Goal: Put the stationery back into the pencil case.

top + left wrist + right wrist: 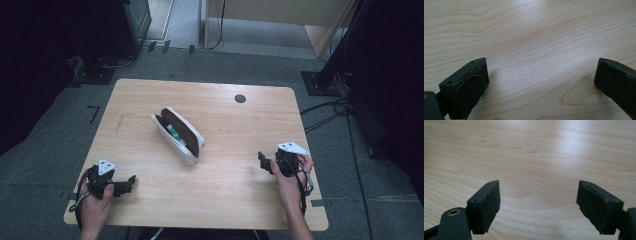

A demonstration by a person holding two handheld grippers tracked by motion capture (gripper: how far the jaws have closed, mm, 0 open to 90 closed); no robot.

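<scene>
Right in the middle of the table (150, 95): a white pencil case (179, 135), lying slantwise, zip open, dark brown inside. Something green and white tucked in it, maybe a pen or a small tube (175, 134), too small to tell.

Well apart from the case on both sides: the left tongs (131, 179) near the front left corner, the right tongs (260, 156) near the front right edge. Both spread wide, nothing between them. Seen from the left tongs (541, 72) and the right tongs (537, 195), just bare wood ahead, jaws far apart.

Could go wrong in a few ways, probably:

Soft case, so easy to squash. Pinching too hard on one side could fold it shut and hide the thing inside.

Light case too. Pushing with one pair of tongs alone could slide it across the smooth wood, maybe spin it, instead of gripping it. Better held with one pair and worked with the other.

Open mouth facing up and a bit sideways. Lifting by the wrong end could tip the green thing out onto the table.

Reaching in blind could miss the small thing, or catch the lining or zip edge instead.

Trailing cables near the front edge could snag on the way in.
</scene>
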